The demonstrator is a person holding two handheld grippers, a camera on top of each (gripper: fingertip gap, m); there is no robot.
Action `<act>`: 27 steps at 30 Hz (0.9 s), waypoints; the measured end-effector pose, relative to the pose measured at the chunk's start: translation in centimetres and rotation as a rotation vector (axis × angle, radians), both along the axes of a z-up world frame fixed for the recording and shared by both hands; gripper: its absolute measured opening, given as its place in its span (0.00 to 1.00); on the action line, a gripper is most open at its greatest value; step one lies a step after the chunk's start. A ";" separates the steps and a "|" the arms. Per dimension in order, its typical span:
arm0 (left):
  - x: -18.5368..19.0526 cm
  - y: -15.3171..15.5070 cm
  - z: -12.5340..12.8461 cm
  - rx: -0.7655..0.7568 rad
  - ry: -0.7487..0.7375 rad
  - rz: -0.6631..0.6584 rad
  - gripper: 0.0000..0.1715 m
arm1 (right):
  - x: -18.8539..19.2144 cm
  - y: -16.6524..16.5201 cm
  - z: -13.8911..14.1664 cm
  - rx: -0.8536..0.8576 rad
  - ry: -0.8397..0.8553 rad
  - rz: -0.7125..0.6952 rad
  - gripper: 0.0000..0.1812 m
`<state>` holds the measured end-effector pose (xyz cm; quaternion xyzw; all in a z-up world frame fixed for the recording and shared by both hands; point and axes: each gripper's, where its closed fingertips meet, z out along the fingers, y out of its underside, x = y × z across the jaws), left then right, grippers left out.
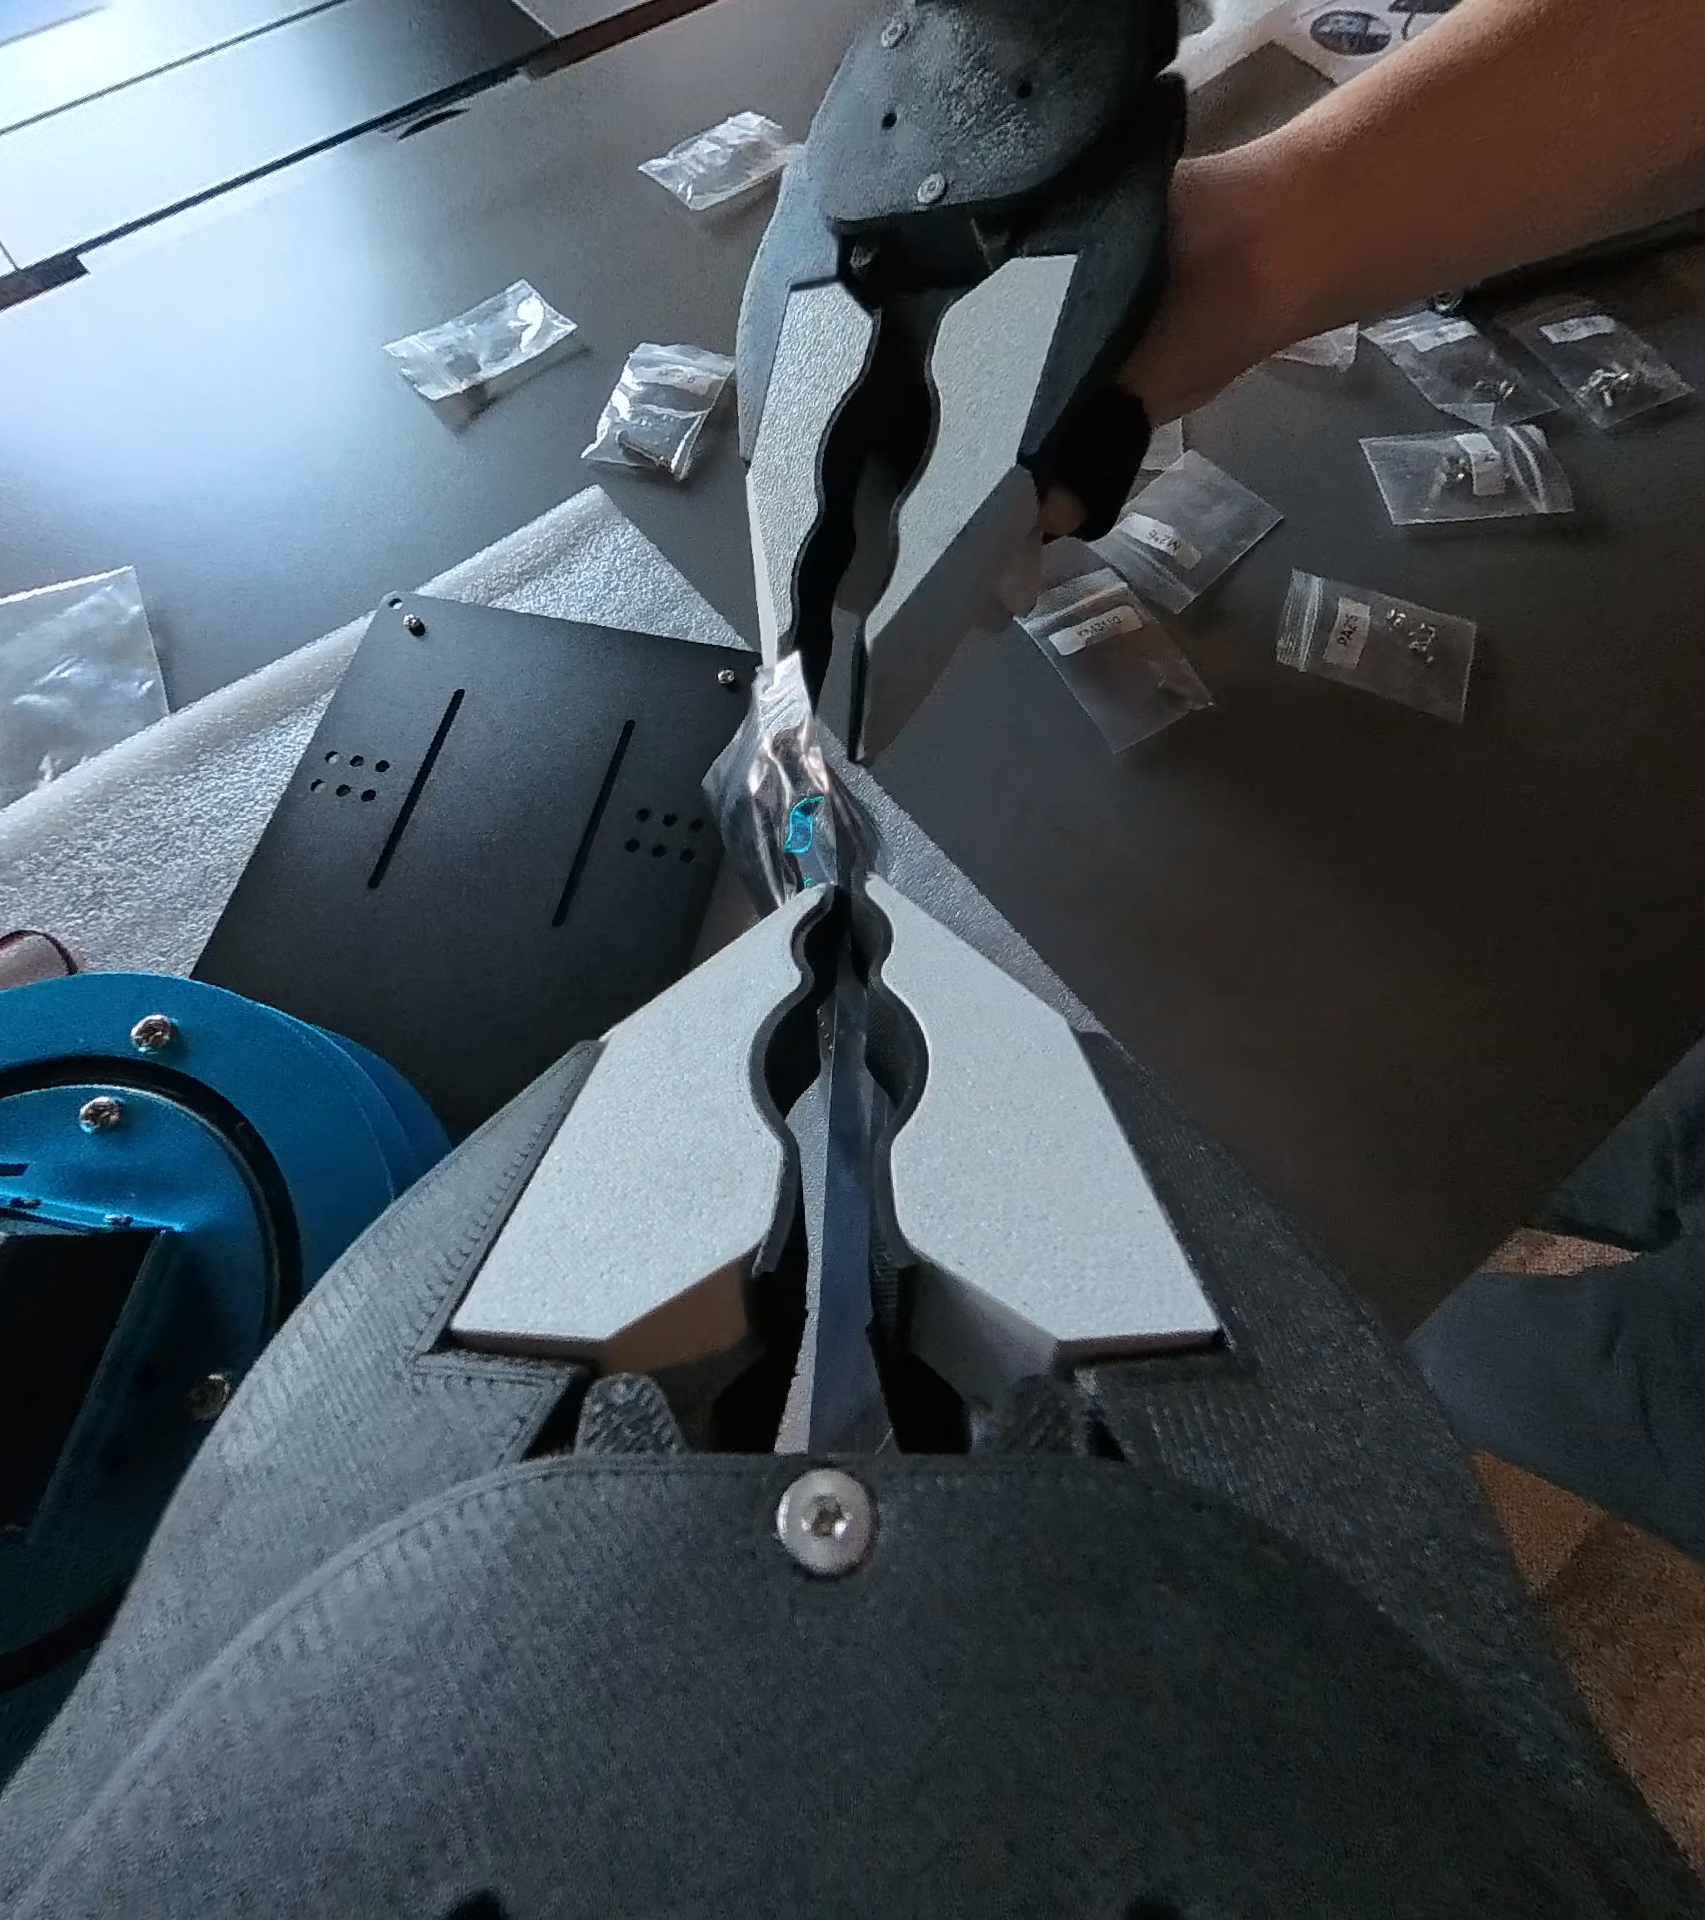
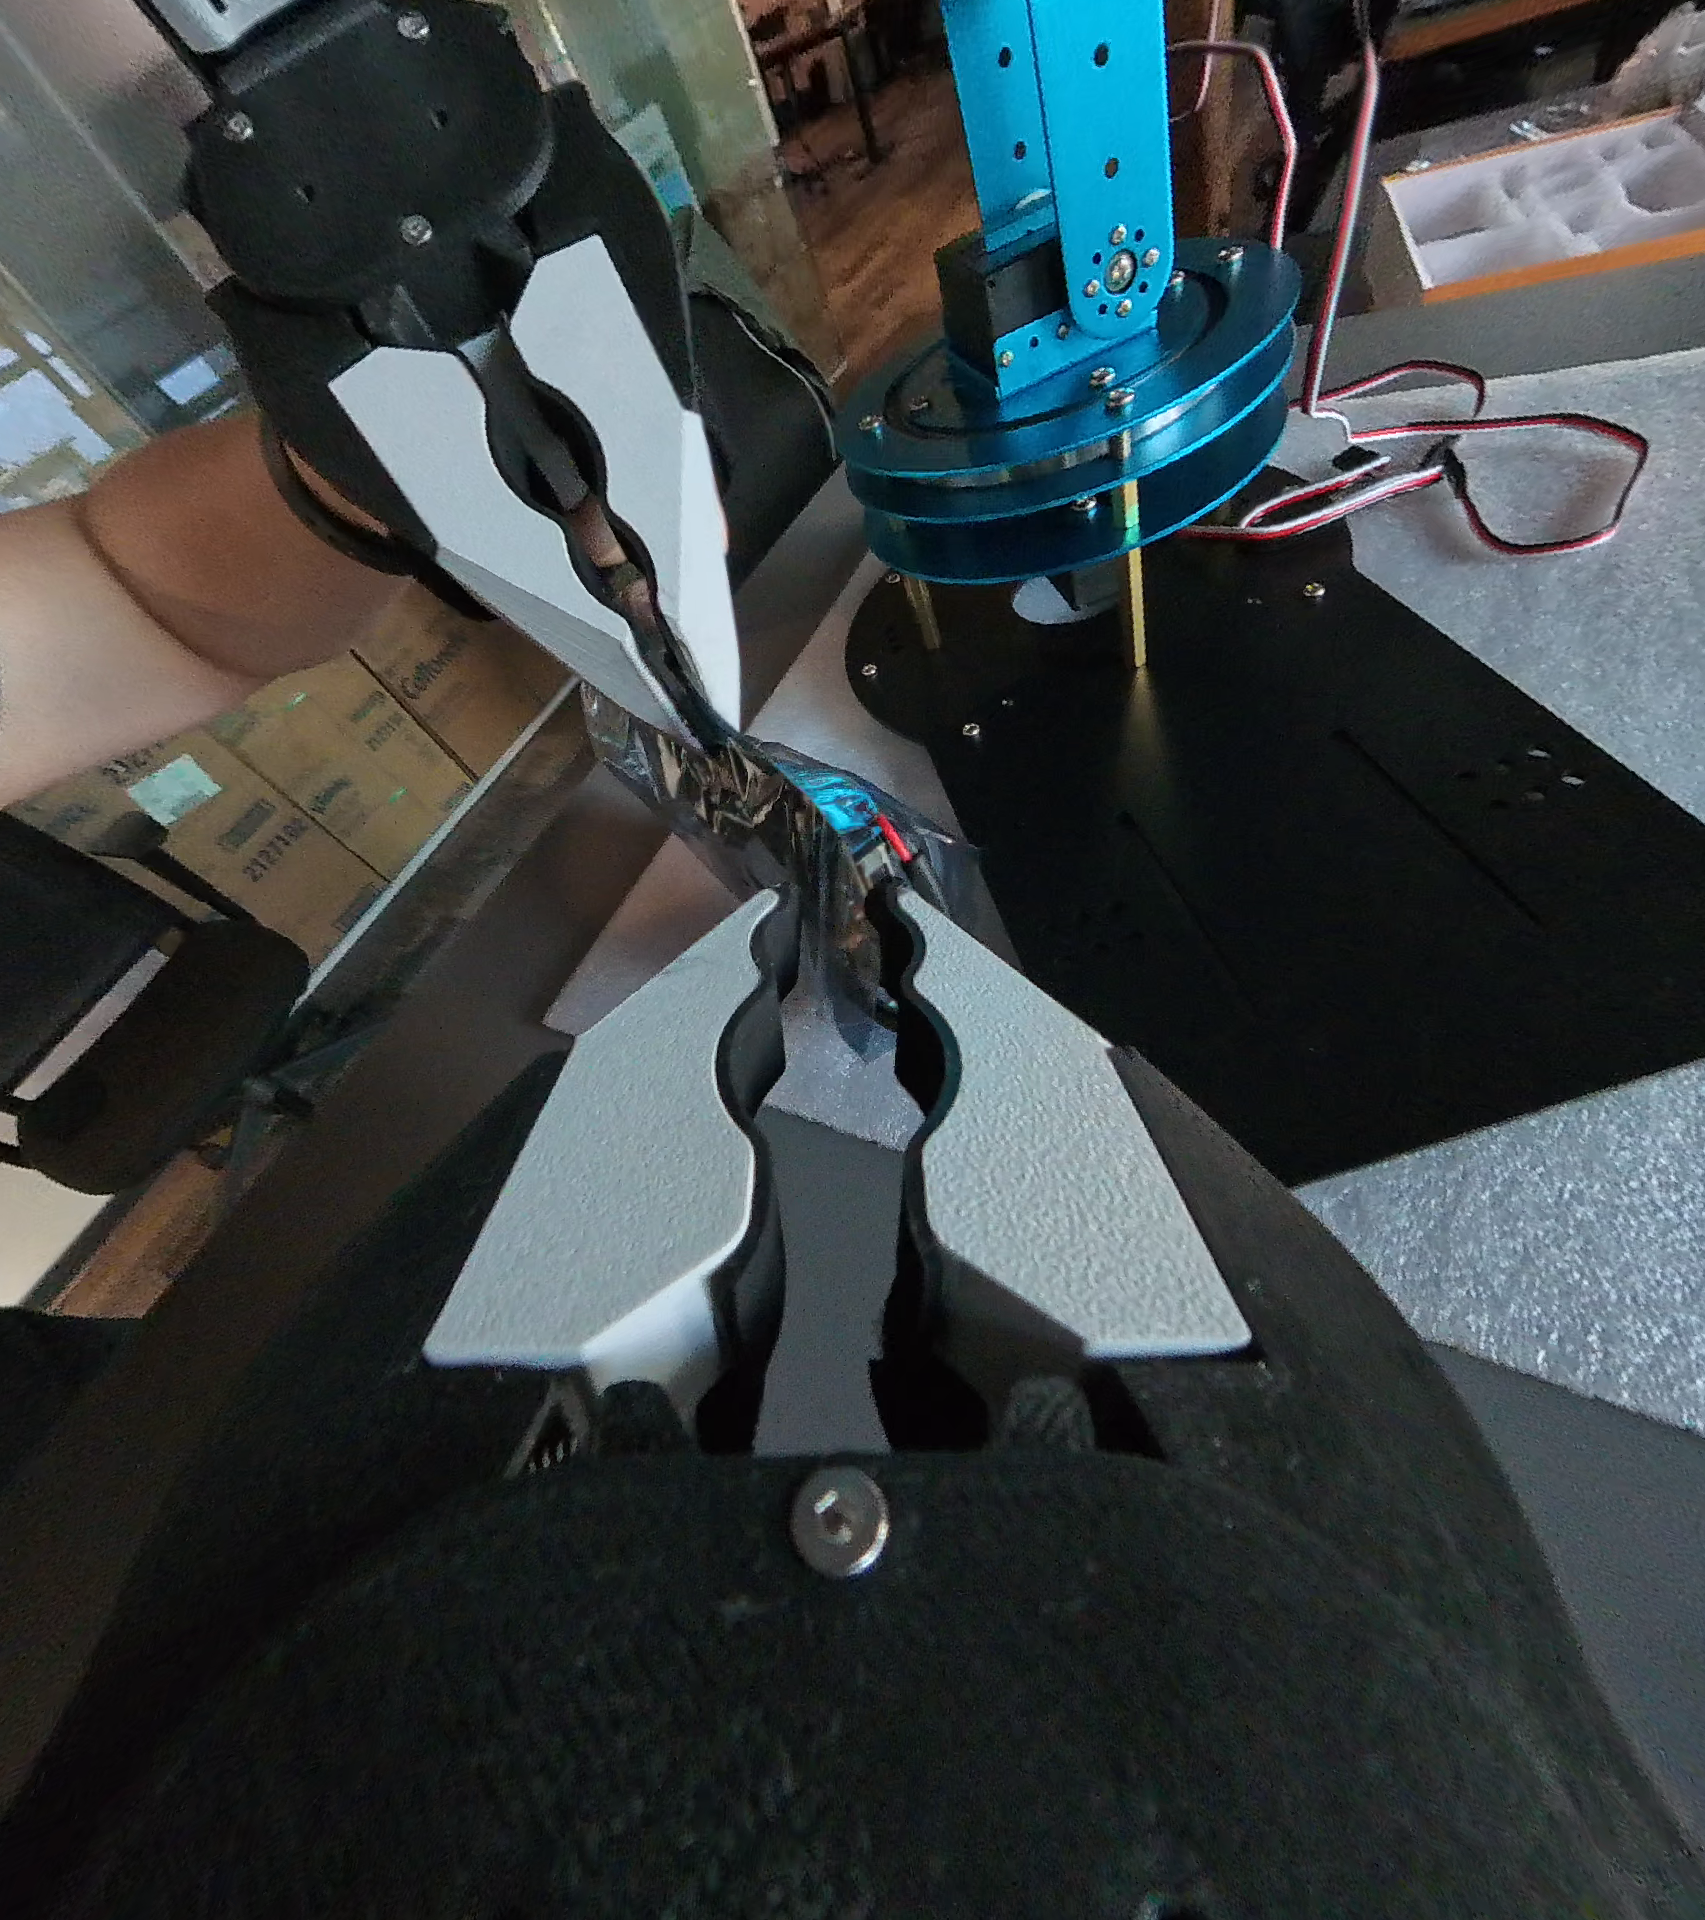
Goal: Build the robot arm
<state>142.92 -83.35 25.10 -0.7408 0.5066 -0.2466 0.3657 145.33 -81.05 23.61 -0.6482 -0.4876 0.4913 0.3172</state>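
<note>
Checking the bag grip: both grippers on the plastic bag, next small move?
Probably ease the two apart a little to tension the plastic bag: the left gripper and right gripper each pinch an opposite end, and it hangs crumpled between them above the black plate.

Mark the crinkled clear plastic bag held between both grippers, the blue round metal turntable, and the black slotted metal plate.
crinkled clear plastic bag (image 2: 775, 800), right wrist view, middle.
blue round metal turntable (image 2: 1076, 457), right wrist view, disc edge.
black slotted metal plate (image 1: 505, 790), left wrist view, between slots.

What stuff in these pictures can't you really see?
- Part inside the plastic bag: right wrist view, crinkled shiny film and both grippers' fingers hide its shape.
- Contents of the small bags: left wrist view, too small.
- Top of the blue arm: right wrist view, cut off by the top edge.
</note>
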 end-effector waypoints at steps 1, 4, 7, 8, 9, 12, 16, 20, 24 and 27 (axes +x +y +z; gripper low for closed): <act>0.0 0.0 0.0 -0.004 -0.002 -0.001 0.00 | 0.0 0.1 0.0 -0.002 0.012 0.002 0.07; 0.1 0.1 0.0 -0.016 -0.018 -0.006 0.00 | 0.2 0.5 0.2 -0.049 0.046 -0.032 0.02; 0.3 0.0 0.1 -0.015 -0.047 -0.014 0.00 | 0.5 0.5 2.0 -0.168 0.174 -0.021 0.00; 0.4 0.0 0.1 -0.005 -0.045 -0.012 0.00 | 0.5 0.6 1.8 -0.195 0.169 -0.017 0.00; 0.4 0.0 -0.1 0.003 -0.033 -0.016 0.00 | 0.5 0.4 1.4 -0.216 0.155 -0.001 0.00; 0.4 0.1 0.0 0.012 -0.033 -0.015 0.00 | 1.1 0.7 1.6 -0.214 0.159 0.003 0.00; 0.1 0.2 -0.1 0.018 -0.030 -0.011 0.00 | 1.2 0.1 0.2 -0.163 0.070 0.035 0.08; 0.1 0.3 -0.1 0.018 -0.030 -0.011 0.00 | 0.5 0.0 -0.3 -0.131 0.064 0.028 0.10; 0.0 0.4 -0.1 0.018 -0.029 -0.015 0.00 | 0.2 -0.3 0.2 -0.172 0.103 0.067 0.10; 0.0 0.3 -0.1 0.025 -0.022 -0.016 0.00 | 0.3 -0.2 0.8 -0.241 0.150 0.075 0.08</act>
